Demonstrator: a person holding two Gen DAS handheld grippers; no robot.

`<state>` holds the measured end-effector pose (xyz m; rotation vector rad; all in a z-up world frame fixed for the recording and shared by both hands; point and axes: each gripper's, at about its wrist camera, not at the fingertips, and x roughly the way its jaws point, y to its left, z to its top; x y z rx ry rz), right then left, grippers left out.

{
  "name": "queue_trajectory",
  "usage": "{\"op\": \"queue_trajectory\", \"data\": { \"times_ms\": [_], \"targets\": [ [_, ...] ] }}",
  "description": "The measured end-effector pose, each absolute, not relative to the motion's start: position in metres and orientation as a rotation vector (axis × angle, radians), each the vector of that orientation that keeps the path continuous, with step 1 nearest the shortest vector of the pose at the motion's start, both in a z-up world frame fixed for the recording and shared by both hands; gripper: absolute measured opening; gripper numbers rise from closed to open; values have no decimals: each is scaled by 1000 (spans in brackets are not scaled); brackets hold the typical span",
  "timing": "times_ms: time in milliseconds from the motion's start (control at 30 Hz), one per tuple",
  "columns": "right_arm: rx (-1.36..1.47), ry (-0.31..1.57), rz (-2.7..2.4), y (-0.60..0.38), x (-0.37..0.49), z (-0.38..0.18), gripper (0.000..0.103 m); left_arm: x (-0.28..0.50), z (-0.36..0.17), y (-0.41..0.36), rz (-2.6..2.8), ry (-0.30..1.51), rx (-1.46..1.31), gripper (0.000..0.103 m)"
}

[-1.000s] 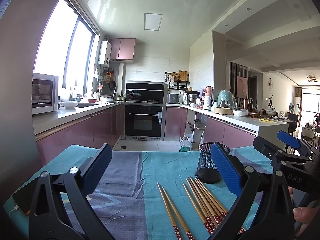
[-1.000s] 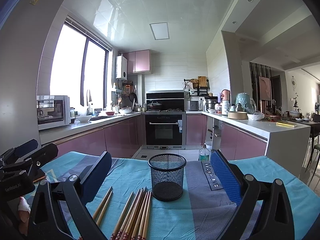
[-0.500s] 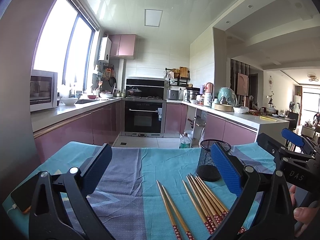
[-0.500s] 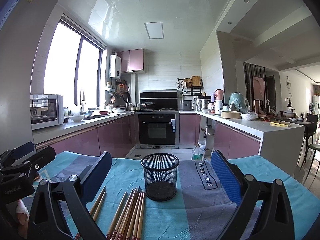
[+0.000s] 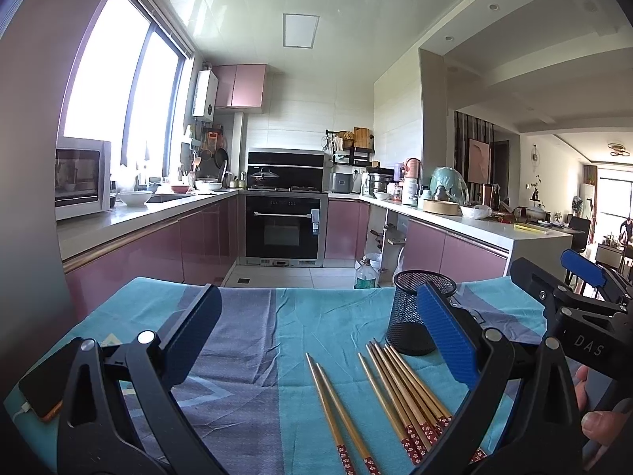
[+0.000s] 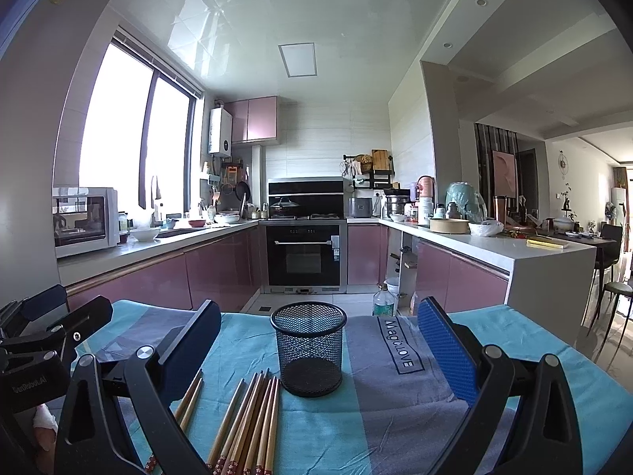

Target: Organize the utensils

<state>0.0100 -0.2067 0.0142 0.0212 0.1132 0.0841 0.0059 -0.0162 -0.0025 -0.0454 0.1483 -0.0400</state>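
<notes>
Several wooden chopsticks with red patterned ends lie in a bunch on the blue and grey tablecloth, with a separate pair to their left. They also show in the right wrist view. A black mesh cup stands upright and empty just beyond them; it also shows in the left wrist view. My left gripper is open and empty above the cloth, left of the cup. My right gripper is open and empty, framing the cup from the near side.
A phone with a cable lies at the cloth's left edge. The other gripper shows at the right edge of the left view and the left edge of the right view. Kitchen counters and an oven stand behind the table.
Both views have tilted slightly upward, so the cup and chopsticks sit a little lower in frame. Both grippers stay open; nothing on the table has moved.
</notes>
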Motion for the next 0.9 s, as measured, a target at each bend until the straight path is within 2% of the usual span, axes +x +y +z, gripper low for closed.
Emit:
{"op": "queue_trajectory", "data": {
  "times_ms": [900],
  "targets": [
    [26,125,92,-208,12,12,96,19,-11,-11,-46,233,-70,97]
  ]
}}
